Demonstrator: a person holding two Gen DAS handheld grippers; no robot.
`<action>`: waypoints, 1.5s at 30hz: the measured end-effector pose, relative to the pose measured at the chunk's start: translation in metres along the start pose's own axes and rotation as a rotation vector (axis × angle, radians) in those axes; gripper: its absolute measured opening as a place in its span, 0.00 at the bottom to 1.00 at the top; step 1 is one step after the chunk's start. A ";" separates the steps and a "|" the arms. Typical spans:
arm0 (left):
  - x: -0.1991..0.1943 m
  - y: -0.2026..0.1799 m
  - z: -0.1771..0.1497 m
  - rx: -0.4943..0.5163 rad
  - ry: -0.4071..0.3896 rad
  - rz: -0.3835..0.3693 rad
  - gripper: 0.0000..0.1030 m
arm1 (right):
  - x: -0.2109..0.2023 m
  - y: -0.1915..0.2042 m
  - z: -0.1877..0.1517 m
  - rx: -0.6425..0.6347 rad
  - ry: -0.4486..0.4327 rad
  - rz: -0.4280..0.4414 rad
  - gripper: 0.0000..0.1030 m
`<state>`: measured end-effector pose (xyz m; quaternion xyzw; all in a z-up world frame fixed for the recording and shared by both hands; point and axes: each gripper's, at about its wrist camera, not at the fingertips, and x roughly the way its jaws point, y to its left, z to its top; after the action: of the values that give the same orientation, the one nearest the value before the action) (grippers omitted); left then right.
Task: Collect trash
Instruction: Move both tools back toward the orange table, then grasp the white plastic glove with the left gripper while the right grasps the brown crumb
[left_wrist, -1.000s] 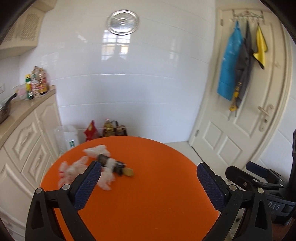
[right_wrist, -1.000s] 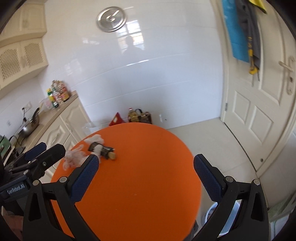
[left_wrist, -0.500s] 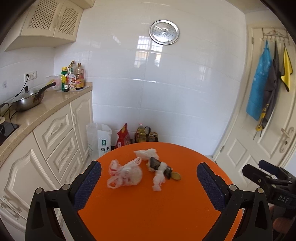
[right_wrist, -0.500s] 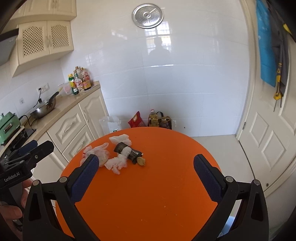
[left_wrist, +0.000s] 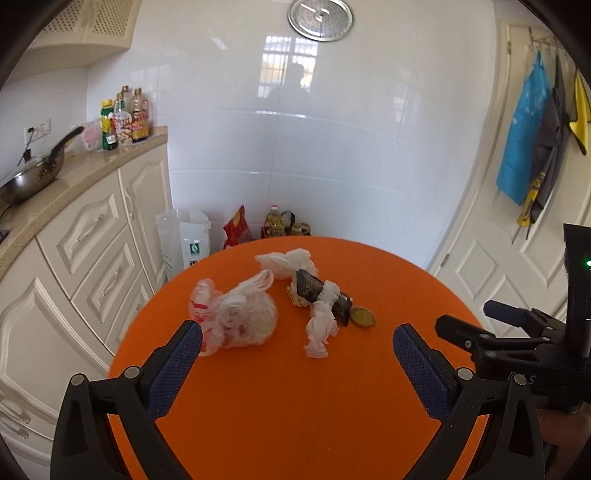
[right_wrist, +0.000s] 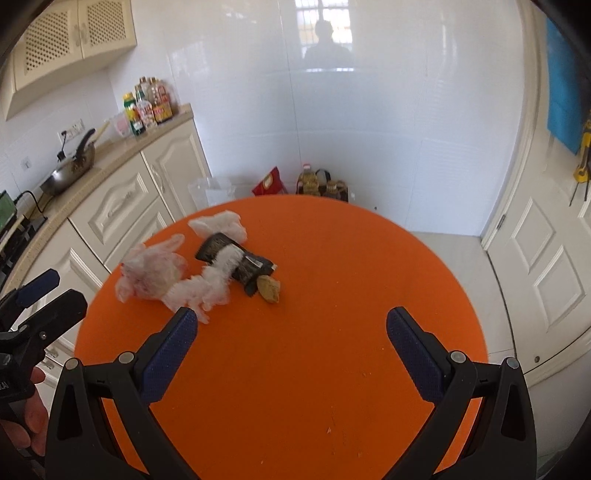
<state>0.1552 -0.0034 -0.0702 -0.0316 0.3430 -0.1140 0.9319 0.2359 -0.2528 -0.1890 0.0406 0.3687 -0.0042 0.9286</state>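
Note:
Trash lies in a loose pile on the round orange table (left_wrist: 277, 406) (right_wrist: 332, 350): a crumpled clear plastic bag (left_wrist: 236, 317) (right_wrist: 149, 271), a white tissue wad (left_wrist: 286, 262) (right_wrist: 218, 223), a black wrapper (left_wrist: 321, 295) (right_wrist: 236, 262) with a second tissue (left_wrist: 321, 328) (right_wrist: 207, 288) draped across it, and a small brown scrap (left_wrist: 362, 316) (right_wrist: 269, 290). My left gripper (left_wrist: 297, 354) stands open, empty, just short of the bag and tissue. My right gripper (right_wrist: 291, 341) is open and empty too, nearer than the pile and to its right.
Cream cabinets (left_wrist: 85, 258) with a counter holding a pan (left_wrist: 33, 173) and bottles (left_wrist: 125, 120) run along the left. A white bag (left_wrist: 184, 242), red packet (left_wrist: 236, 229) and oil bottles (left_wrist: 280, 223) sit on the floor behind the table. A white door (right_wrist: 546, 258) is at right.
Both views have swung left and tilted down toward the table, so the trash pile now sits larger and more central. Both grippers stay open and empty.

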 end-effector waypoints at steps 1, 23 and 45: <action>0.014 -0.002 0.004 0.005 0.014 -0.010 0.99 | 0.009 -0.002 0.001 0.000 0.014 0.003 0.99; 0.220 -0.003 0.078 0.064 0.227 -0.137 0.49 | 0.091 -0.041 0.004 0.052 0.120 0.019 0.90; 0.280 0.013 0.110 0.039 0.226 -0.205 0.12 | 0.107 -0.020 0.010 -0.006 0.149 0.070 0.82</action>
<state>0.4356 -0.0580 -0.1652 -0.0354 0.4383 -0.2182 0.8712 0.3205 -0.2710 -0.2564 0.0509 0.4353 0.0323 0.8983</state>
